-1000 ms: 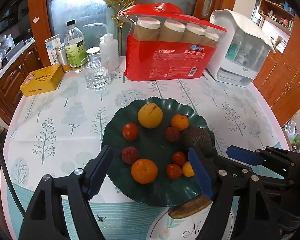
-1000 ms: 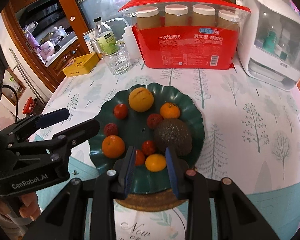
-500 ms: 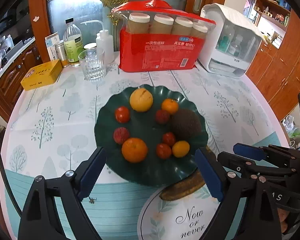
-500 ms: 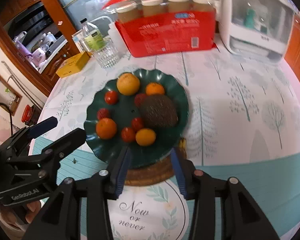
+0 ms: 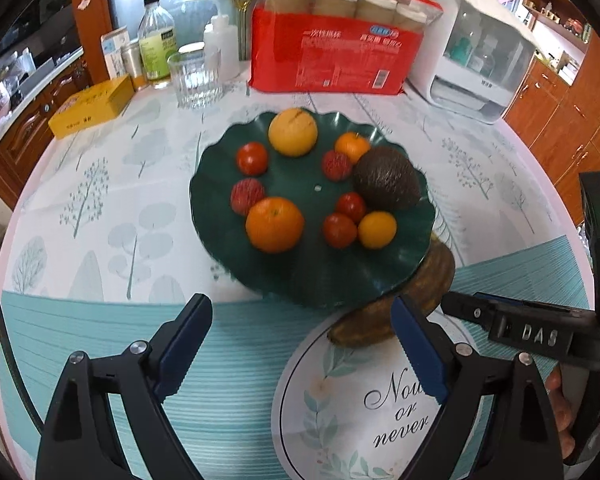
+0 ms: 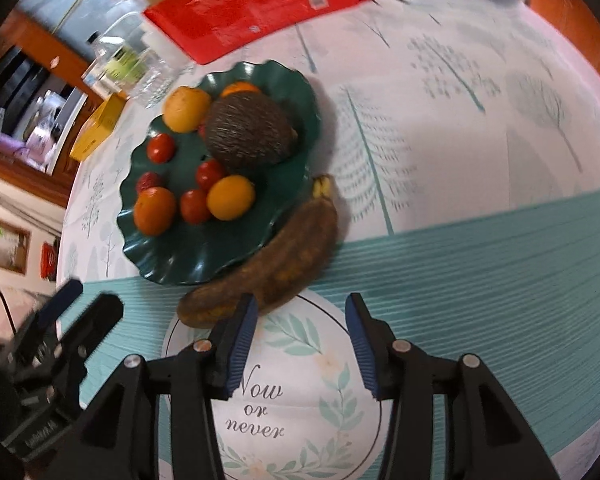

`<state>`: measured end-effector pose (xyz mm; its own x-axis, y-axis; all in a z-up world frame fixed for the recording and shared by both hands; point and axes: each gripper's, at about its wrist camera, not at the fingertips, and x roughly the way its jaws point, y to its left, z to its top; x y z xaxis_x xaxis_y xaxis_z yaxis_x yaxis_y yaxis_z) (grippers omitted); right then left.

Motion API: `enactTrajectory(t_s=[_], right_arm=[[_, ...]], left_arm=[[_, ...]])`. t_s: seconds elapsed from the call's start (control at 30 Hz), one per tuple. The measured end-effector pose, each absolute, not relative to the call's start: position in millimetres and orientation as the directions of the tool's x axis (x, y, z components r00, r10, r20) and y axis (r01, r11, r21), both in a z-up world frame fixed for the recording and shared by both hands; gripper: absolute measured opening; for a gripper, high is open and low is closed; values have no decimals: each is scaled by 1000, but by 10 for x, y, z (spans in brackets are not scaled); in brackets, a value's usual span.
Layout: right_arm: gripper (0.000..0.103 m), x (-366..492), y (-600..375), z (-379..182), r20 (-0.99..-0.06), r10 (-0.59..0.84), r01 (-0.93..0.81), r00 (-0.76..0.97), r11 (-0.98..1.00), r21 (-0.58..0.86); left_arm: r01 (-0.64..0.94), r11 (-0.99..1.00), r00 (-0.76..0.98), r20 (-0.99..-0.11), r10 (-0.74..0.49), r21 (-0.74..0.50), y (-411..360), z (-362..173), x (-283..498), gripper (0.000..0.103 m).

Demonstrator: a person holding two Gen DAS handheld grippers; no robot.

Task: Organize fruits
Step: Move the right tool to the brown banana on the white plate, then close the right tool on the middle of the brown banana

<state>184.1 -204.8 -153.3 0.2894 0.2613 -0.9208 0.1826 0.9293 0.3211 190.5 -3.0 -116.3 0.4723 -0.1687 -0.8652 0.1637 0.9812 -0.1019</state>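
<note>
A dark green wavy plate (image 5: 312,268) (image 6: 204,256) holds an orange (image 5: 274,224), a larger yellow-orange fruit (image 5: 293,132), a brown avocado (image 5: 386,180) (image 6: 248,132), several small tomatoes and lychees. A browned banana (image 5: 432,280) (image 6: 284,256) lies on the cloth, tucked under the plate's near right rim. My left gripper (image 5: 300,312) hangs wide open just before the plate's front edge, holding nothing. My right gripper (image 6: 300,316) is open with a narrower gap, pointing steeply down right behind the banana, its left pad (image 6: 242,320) close to the banana's end.
A round "Now or never" mat (image 5: 360,400) (image 6: 292,400) lies under both grippers. At the back stand a red pack of paper cups (image 5: 332,60), a glass (image 5: 194,80), bottles (image 5: 156,48), a yellow box (image 5: 92,106) and a white appliance (image 5: 480,64).
Both grippers drew back toward the table's near edge and sank. The left jaws spread wider; the right jaws opened from nearly shut and the right view rolled. The banana now shows fully.
</note>
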Motion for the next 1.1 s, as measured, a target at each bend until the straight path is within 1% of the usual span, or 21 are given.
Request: enactTrajectory(t_s=[0.13, 0.2, 0.5, 0.77, 0.87, 0.9, 1.0, 1.1], right_arm=[[47, 1864, -2101, -1631, -905, 308, 237, 292, 894, 381], [49, 1881, -2105, -1636, -899, 316, 248, 301, 885, 394], [49, 1964, -2085, -1704, -880, 366, 296, 304, 841, 452], [49, 2035, -2011, -1770, -878, 370, 327, 302, 825, 460], [51, 2029, -2010, -1771, -874, 369, 336, 316, 818, 466], [51, 2024, -2017, -1775, -873, 368, 340, 320, 815, 469], [45, 2016, -2028, -1769, -871, 358, 345, 336, 814, 468], [44, 1997, -2027, -1765, -876, 354, 357, 329, 812, 462]], left_arm=[[147, 983, 450, -878, -167, -111, -3, -1266, 1883, 90], [147, 983, 443, -881, -163, -108, 1, -1304, 1875, 90], [155, 982, 428, -888, -169, -112, -34, -1370, 1909, 90], [157, 981, 420, -891, -172, -115, -21, -1402, 1956, 90], [153, 981, 415, -893, -174, -120, -9, -1416, 1969, 90], [152, 981, 414, -894, -174, -120, -7, -1423, 1972, 90], [153, 980, 408, -895, -180, -127, -14, -1434, 1976, 90], [163, 979, 406, -895, -182, -126, -35, -1433, 1973, 90]])
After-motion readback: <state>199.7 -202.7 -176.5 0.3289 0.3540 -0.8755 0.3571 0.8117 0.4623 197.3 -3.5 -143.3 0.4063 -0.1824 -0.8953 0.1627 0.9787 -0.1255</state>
